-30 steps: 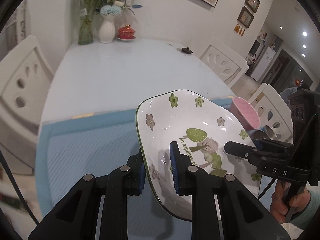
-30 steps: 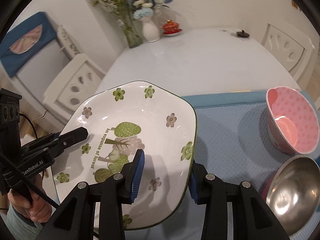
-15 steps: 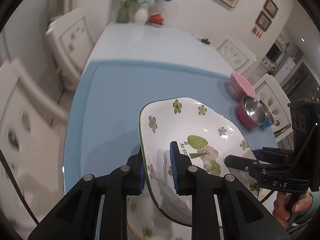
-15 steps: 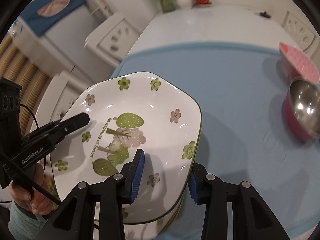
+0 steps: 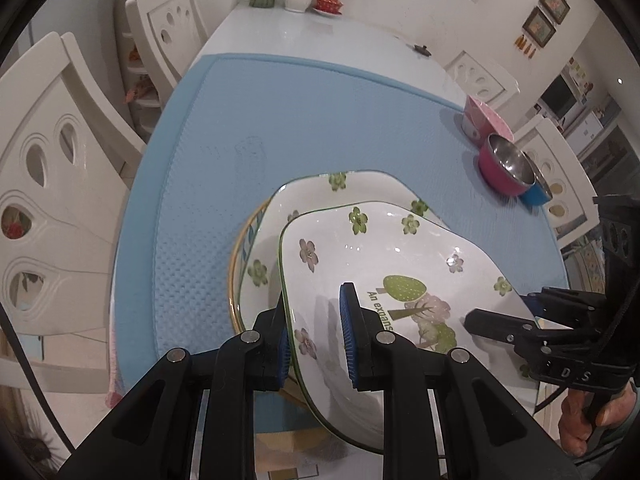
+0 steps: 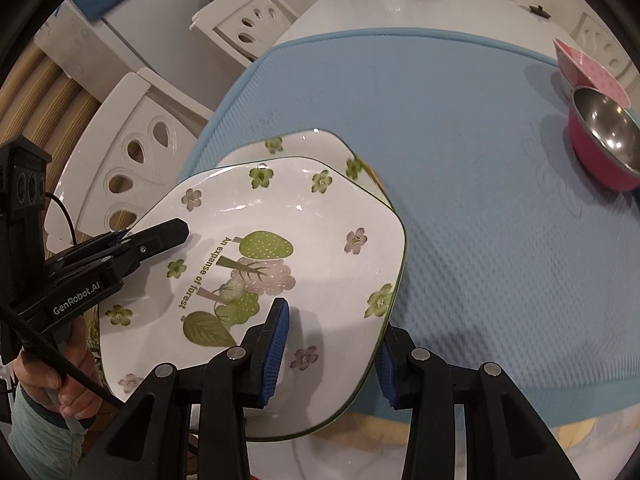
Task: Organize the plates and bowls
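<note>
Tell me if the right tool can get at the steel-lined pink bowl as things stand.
Probably not yet: the right tool is clamped on the floral plate, shared with the left tool. The mat toward the pink bowl lies bare.

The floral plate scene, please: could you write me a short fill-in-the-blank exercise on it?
1. Both grippers, left and right, clamp the rim of the same ____.
2. The mat on the table is ____ in colour.
3. The steel-lined bowl has a ____ outside.
4. Under the held floral plate lies another plate with the same ____ pattern.

Missing words: plate; blue; pink; flower
</note>
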